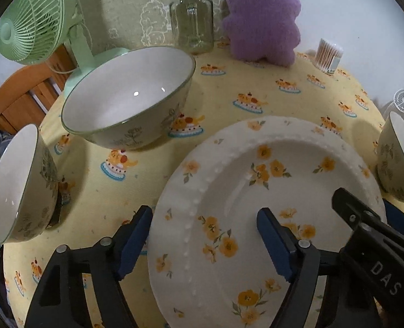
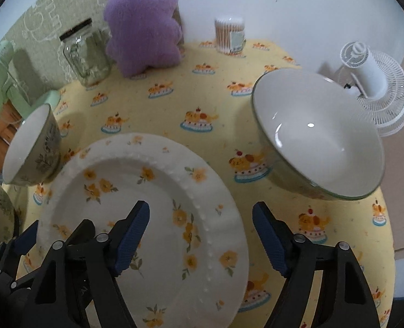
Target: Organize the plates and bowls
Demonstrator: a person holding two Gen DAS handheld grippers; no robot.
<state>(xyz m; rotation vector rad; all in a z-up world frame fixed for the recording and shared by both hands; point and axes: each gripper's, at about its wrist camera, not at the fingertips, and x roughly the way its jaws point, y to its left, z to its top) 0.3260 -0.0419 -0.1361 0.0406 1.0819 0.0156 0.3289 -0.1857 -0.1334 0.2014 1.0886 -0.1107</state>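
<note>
One plate (image 1: 270, 191) lies flat and empty on the yellow cloth (image 1: 229, 87), its left rim between the left claw's (image 1: 204, 243) wide jaws, its right rim between the right claw's (image 2: 200, 239), neither pressing. Three empty bowls stand around it: big bowl (image 1: 128, 101), left bowl (image 1: 16, 180), right bowl (image 2: 319, 134). Behind: jar (image 1: 191, 19), plush (image 1: 262, 16), swabs (image 1: 328, 54), green fan (image 1: 32, 19).

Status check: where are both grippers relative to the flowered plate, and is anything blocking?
Left gripper open, straddling plate left rim. Right gripper open, straddling right rim. Plate flat on tablecloth, not gripped. Bowls flank it; none in the way.
</note>
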